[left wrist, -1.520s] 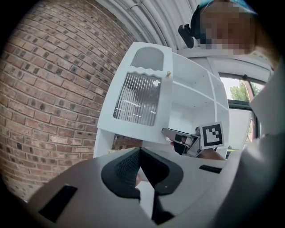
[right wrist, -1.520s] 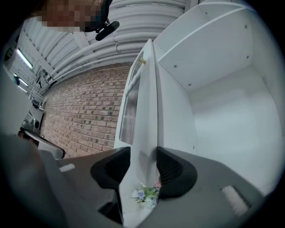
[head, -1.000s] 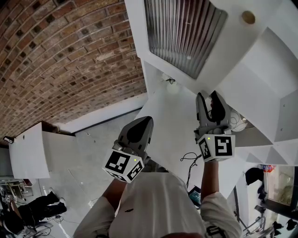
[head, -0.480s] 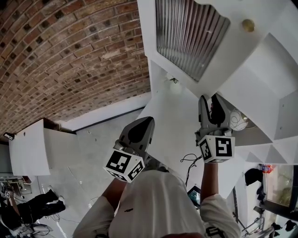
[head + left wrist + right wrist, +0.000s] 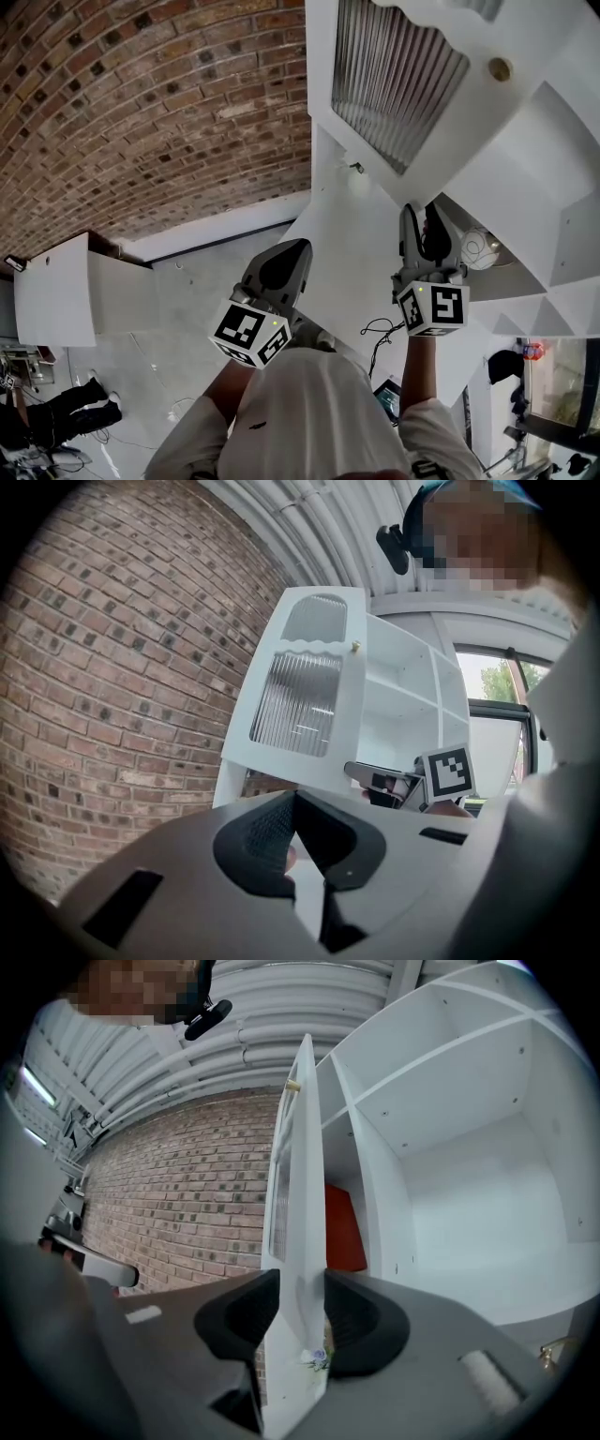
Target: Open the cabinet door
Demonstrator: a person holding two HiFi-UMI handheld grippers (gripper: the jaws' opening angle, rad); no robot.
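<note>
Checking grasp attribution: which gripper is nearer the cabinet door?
Right. The right gripper clamps the cabinet door edge between its fingers; the left gripper hangs apart, on its left.

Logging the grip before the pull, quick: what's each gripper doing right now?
Left gripper: fingers closed, nothing held.
Right gripper: fingers have just closed on the edge of the cabinet door, gripping it.

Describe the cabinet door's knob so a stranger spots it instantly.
Find the white cabinet by the brick wall. Its open door has a ribbed glass pane. The knob sits at the door's edge level with that pane's top: round, brass-coloured amid white.
</note>
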